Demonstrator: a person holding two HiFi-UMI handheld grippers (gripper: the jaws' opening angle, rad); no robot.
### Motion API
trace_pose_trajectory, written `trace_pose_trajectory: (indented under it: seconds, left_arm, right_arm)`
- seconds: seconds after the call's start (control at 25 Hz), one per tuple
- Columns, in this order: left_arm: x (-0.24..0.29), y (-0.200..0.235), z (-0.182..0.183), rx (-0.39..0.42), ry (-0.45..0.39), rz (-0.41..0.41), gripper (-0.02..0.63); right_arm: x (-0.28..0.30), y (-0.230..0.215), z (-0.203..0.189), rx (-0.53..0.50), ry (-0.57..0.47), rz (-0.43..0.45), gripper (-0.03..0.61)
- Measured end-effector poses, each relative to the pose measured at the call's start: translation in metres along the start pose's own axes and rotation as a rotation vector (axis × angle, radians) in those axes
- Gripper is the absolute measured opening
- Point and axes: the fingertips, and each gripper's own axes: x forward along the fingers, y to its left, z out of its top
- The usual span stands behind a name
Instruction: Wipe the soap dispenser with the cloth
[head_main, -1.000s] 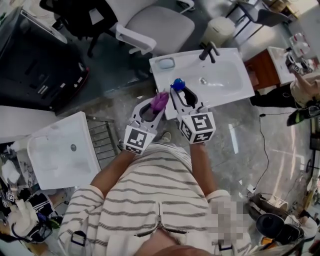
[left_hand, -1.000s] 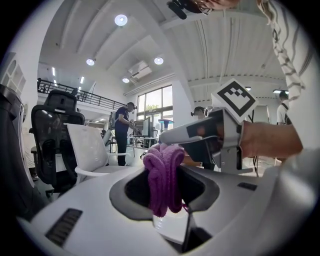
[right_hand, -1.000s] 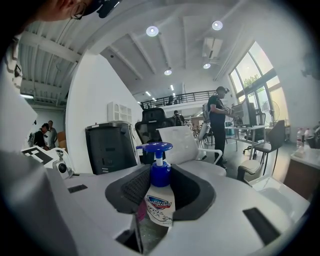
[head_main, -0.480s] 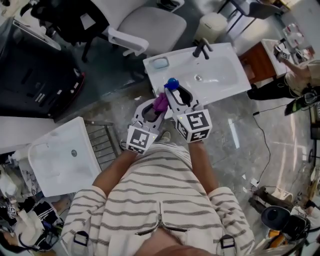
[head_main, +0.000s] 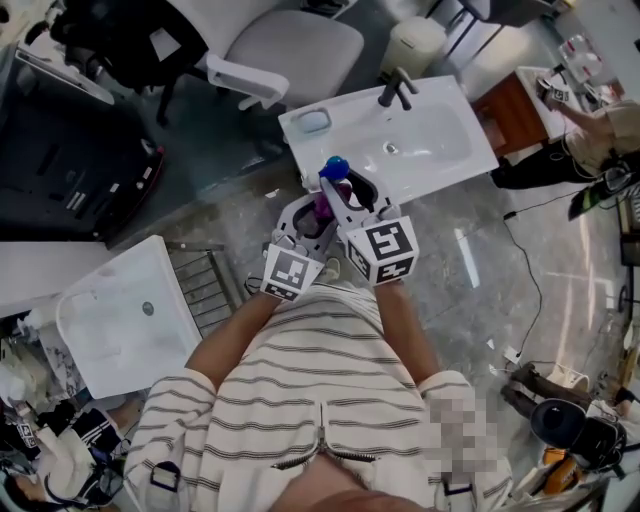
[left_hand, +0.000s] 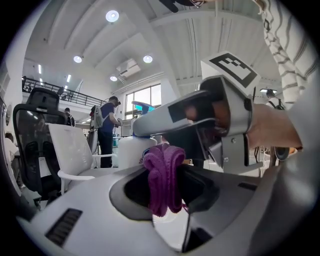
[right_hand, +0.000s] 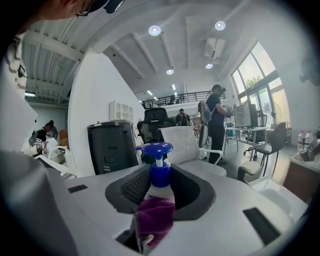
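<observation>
The soap dispenser (head_main: 333, 170), a white bottle with a blue pump head (right_hand: 155, 148), is held just off the front edge of the white sink (head_main: 440, 140). My right gripper (head_main: 338, 188) is shut on its body, jaws either side of the bottle (right_hand: 161, 192). My left gripper (head_main: 318, 214) is shut on a bunched purple cloth (head_main: 322, 207). In the left gripper view the cloth (left_hand: 164, 177) hangs between the jaws, with the bottle (left_hand: 131, 150) just behind it. In the right gripper view the cloth (right_hand: 155, 217) lies against the bottle's lower front.
The sink carries a black faucet (head_main: 398, 90) and a soap dish (head_main: 313, 121). A white office chair (head_main: 290, 45) and a white bin (head_main: 415, 45) stand behind it. A second white basin (head_main: 120, 310) lies on the floor at left. A wooden cabinet (head_main: 512, 110) stands at right.
My left gripper has moved right with the purple cloth, closing in on the right gripper. The cloth now sits against the dispenser. The right gripper has kept its hold.
</observation>
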Motion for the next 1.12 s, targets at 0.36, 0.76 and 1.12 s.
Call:
trace_pose_trajectory:
  seconds: [0.36,0.76,1.12]
  left_arm:
    - [0.012,-0.003,-0.010,0.011,0.026,-0.011,0.130]
    - [0.015,-0.010,-0.082,-0.046,0.148,-0.002,0.130]
    - [0.015,-0.006,-0.038,-0.035,0.090,-0.009,0.130]
  right_arm:
    - [-0.005,0.004,0.002,-0.012,-0.004,0.000,0.135]
    - [-0.010,-0.003,0.003,0.028,-0.018,-0.011,0.135]
    - [-0.015,-0.012,0.005,0.046,-0.031,-0.027,0.135]
